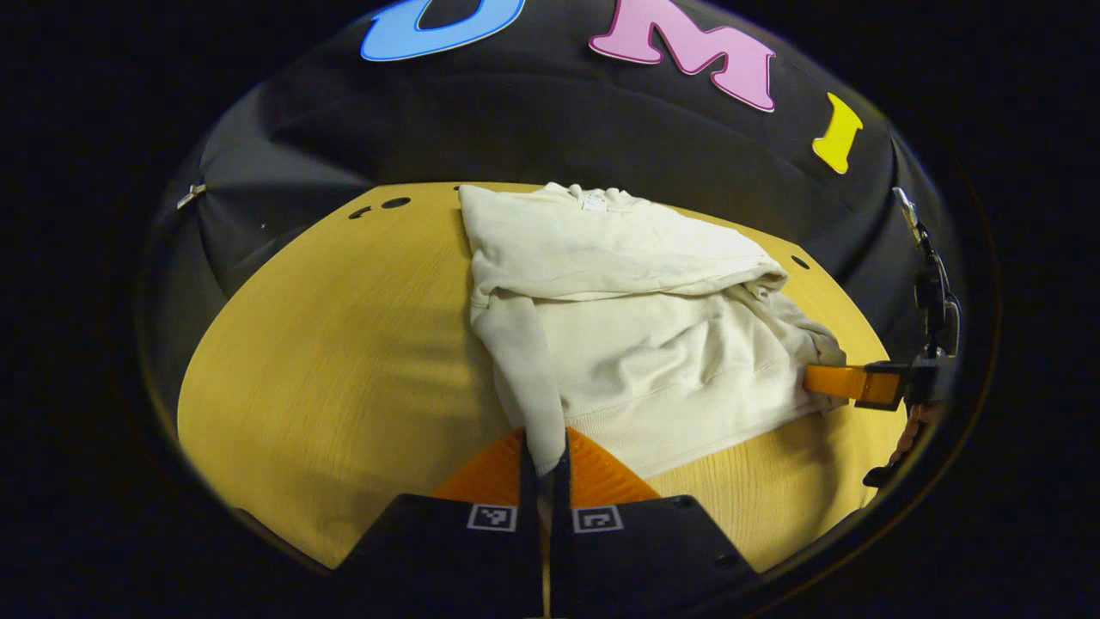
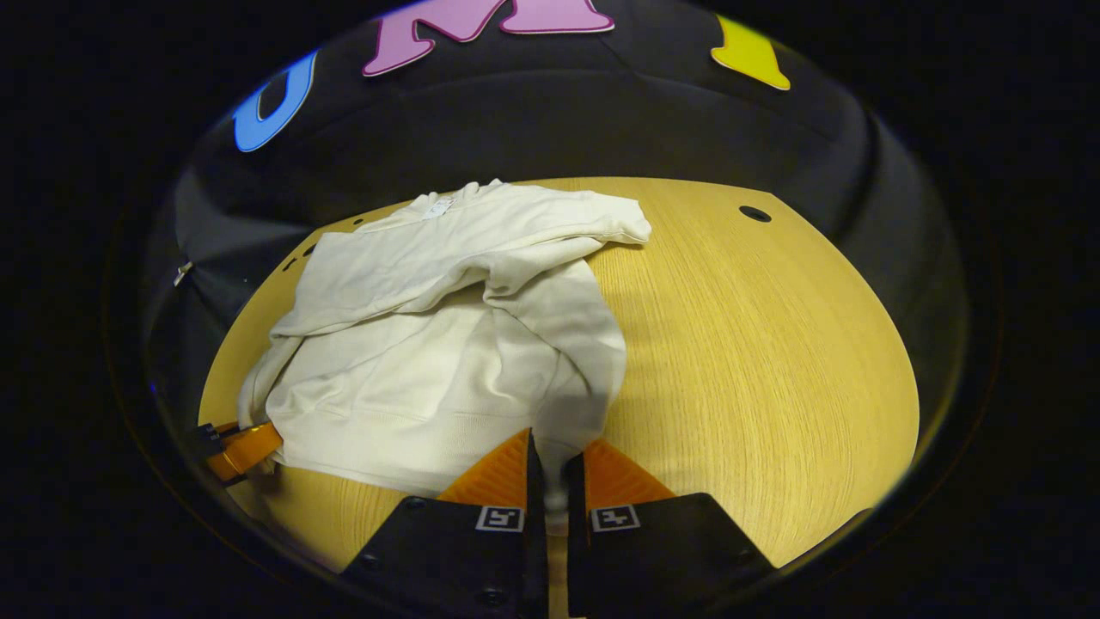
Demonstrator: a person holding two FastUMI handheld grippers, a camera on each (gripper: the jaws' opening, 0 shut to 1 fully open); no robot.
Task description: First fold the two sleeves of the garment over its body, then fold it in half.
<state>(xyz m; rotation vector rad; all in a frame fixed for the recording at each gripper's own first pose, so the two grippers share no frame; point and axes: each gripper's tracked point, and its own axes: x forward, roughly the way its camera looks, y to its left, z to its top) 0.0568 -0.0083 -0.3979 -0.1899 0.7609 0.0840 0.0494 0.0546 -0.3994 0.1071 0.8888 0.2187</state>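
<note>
A cream sweatshirt (image 1: pixel 653 344) lies on the yellow wooden table (image 1: pixel 344 344), collar at the far side and hem toward me. One sleeve is folded across its upper body. My left gripper (image 1: pixel 544 468) is shut on a long strip of cloth that runs down from the left shoulder. In the right gripper view the sweatshirt (image 2: pixel 412 361) spreads to the left, and my right gripper (image 2: pixel 556 486) is shut on the cloth at its near right side. The right gripper (image 1: pixel 825 380) also shows at the garment's right corner, and the left gripper (image 2: pixel 249 447) at its left corner.
The table (image 2: pixel 756 344) has bare wood to the right of the garment and, in the left gripper view, to its left. Small holes (image 1: pixel 395 203) (image 2: pixel 754 213) mark the far corners. Black booth cloth stands close behind the far edge.
</note>
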